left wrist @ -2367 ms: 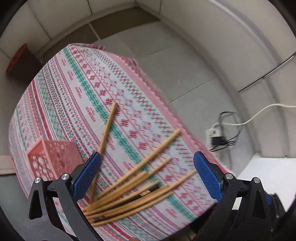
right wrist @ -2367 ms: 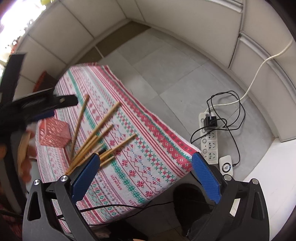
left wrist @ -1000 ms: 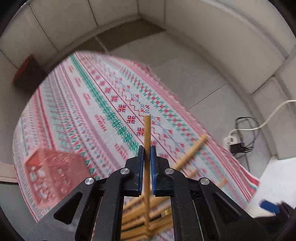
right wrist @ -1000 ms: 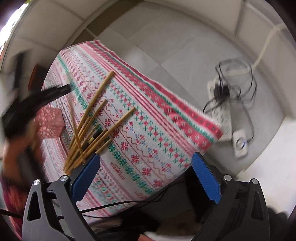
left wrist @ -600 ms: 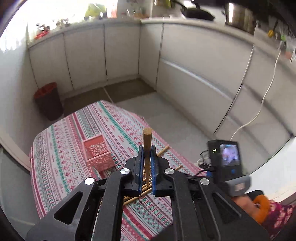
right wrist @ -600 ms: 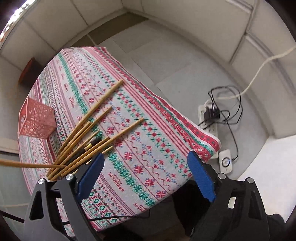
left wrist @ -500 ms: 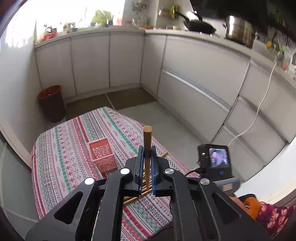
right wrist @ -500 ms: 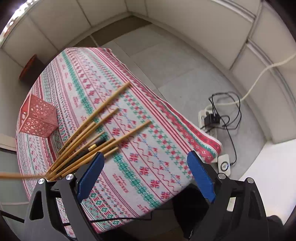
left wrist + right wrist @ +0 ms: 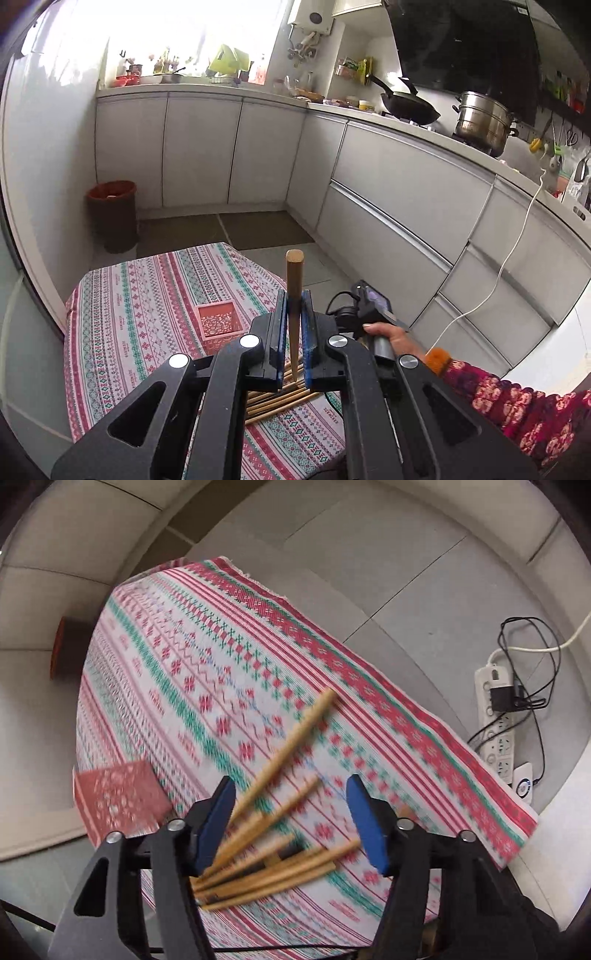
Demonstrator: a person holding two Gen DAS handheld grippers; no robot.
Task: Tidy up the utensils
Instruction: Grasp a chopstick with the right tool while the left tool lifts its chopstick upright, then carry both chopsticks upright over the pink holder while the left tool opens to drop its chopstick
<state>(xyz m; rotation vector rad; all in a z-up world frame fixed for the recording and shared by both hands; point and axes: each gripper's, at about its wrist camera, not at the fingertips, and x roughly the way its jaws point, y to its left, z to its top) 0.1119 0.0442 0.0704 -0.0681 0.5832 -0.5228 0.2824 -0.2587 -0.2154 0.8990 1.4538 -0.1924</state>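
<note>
**One chopstick up, the right gripper down over the pile**

Since half a second ago the right gripper has dropped close over the chopstick pile, and its jaws have narrowed from a wide spread to a partial one; the left gripper has barely shifted, lifted well above the table.

Largest first: the table, under its patterned tablecloth, carries the pink basket towards its middle and the pile near its close edge. In the right wrist view the sticks fan out from a bunched end low and left, long axes running up and to the right, with the basket to their left.

The right jaws stand apart and empty, bracketing the middle of that fan; the sticks cross the gap on a slant, not square to the pads. This gripper is the nearer to the pile by far, and a clean pinch probably calls for settling on a single stick.

The left jaws are pressed together on the held chopstick, which stands upright between the blue pads. The basket lies below and slightly left of it, so I judge delivery there remains to be done.
</note>
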